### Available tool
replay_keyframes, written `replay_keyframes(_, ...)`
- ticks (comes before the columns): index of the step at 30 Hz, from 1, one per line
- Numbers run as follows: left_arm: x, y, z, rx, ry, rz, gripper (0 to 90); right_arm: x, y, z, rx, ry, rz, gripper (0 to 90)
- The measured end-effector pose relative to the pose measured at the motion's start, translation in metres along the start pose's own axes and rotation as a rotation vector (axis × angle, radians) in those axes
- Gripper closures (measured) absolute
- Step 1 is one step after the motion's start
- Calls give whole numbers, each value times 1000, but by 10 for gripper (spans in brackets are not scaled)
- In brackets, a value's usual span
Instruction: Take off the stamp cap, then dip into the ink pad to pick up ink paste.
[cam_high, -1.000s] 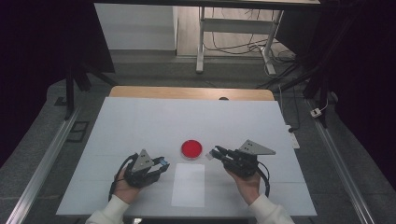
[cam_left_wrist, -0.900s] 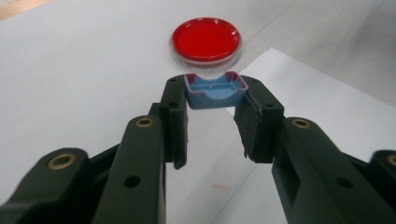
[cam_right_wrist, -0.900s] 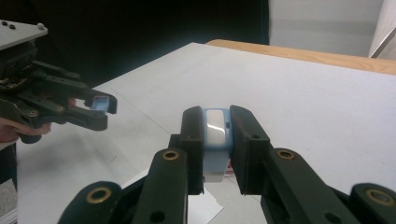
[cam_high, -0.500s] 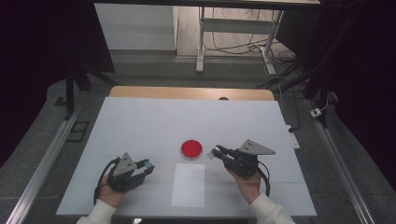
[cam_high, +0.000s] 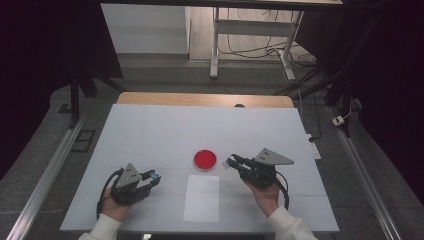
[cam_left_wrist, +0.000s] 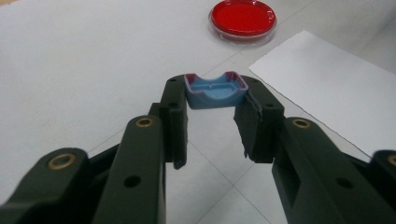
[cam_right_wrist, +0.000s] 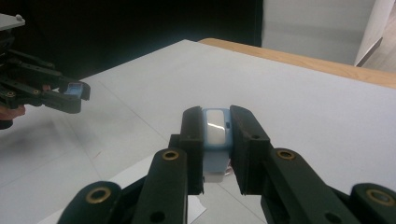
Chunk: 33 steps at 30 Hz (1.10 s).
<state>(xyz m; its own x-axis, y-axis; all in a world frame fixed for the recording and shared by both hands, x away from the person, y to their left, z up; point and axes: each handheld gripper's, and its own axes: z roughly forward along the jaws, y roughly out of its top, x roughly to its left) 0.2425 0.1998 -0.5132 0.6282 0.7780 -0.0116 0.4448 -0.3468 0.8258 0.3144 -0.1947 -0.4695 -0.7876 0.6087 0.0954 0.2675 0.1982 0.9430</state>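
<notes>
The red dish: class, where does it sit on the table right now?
In the high view the red dish sits near the table's middle, just beyond the white sheet of paper, between the left gripper and the right gripper, closer to the right one.

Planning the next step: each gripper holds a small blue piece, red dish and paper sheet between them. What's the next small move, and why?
Probably bring the left gripper in toward the right gripper, over the white sheet. Its blue cap-like piece is clamped with the hollow side up, the right one's blue and white piece is clamped too, and the two grippers stand apart, so they look set for joining.
</notes>
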Motion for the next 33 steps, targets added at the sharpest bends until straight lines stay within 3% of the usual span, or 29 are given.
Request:
replay_keyframes(11,0,1,2,8,4,-1,647,2,5,6,20,17,-19,750)
replay_keyframes(33,1,1,5,16,-8,-8,646,0,30,43,102,38,-49,750)
